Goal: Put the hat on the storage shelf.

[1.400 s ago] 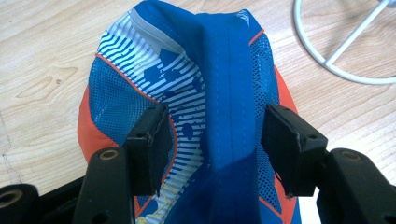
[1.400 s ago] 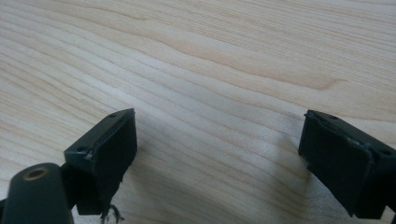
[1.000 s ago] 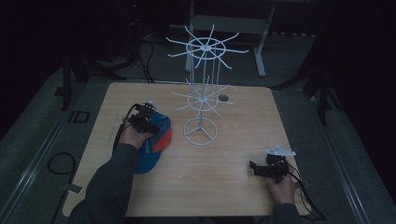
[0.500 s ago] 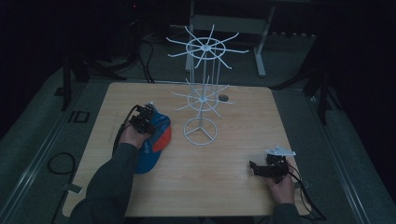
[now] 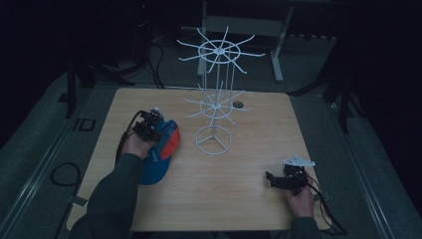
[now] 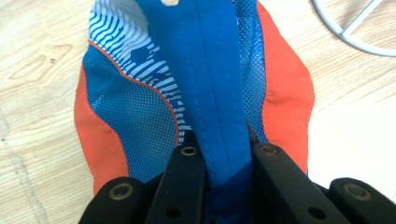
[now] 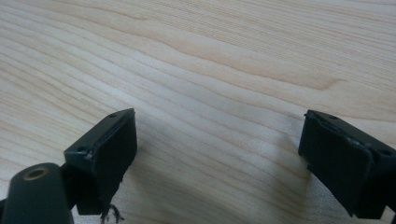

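Between our left gripper's (image 6: pixel 219 154) fingers, which have just been closing, we clamp the blue strap of the cap (image 6: pixel 140 107); its wavy white print carries no legible lettering. Our right gripper's (image 7: pixel 219 154) fingers stand apart over bare table (image 7: pixel 210 60).

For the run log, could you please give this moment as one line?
left gripper: just closed, shut on cap | right gripper: open, over table | stand: bare

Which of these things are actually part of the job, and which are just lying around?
In use: cap, pinched by the left gripper; probably the white rack.
Idle: right gripper, open over bare table; cables on the floor.
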### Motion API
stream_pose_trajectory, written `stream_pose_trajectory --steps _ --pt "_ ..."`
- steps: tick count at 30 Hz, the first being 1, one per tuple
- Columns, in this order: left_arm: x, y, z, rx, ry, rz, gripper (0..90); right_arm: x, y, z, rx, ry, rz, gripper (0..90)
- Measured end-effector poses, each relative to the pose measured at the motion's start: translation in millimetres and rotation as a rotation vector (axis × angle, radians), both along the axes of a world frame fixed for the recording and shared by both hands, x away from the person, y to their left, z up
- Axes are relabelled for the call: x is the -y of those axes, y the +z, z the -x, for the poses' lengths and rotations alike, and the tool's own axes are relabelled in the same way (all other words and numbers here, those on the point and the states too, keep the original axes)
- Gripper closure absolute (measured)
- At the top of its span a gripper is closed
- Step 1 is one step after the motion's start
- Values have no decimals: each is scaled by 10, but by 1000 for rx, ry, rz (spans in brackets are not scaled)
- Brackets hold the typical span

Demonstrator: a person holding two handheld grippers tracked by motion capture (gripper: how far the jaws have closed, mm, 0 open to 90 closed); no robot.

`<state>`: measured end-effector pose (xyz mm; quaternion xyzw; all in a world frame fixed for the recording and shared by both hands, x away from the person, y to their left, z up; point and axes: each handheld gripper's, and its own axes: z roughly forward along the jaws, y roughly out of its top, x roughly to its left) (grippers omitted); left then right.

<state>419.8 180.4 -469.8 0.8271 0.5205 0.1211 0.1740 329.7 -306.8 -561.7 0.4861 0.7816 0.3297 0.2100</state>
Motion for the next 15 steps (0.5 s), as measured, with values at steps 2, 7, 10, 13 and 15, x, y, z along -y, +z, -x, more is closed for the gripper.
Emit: stream_pose_trajectory --steps 2,7,10,13,15 --pt "-23 36 24 16 0 7 885 0 0 0 0 0 0 113" --pt "-79 118 68 49 8 37 888 0 0 0 0 0 0 114" --pt "-140 213 113 88 9 76 889 -1 0 0 0 -1 -1 113" --pt "-182 298 147 121 2 93 889 -1 0 0 -1 -1 -1 114" --pt "-198 346 168 143 4 101 889 -1 1 1 -1 -1 -1 113"
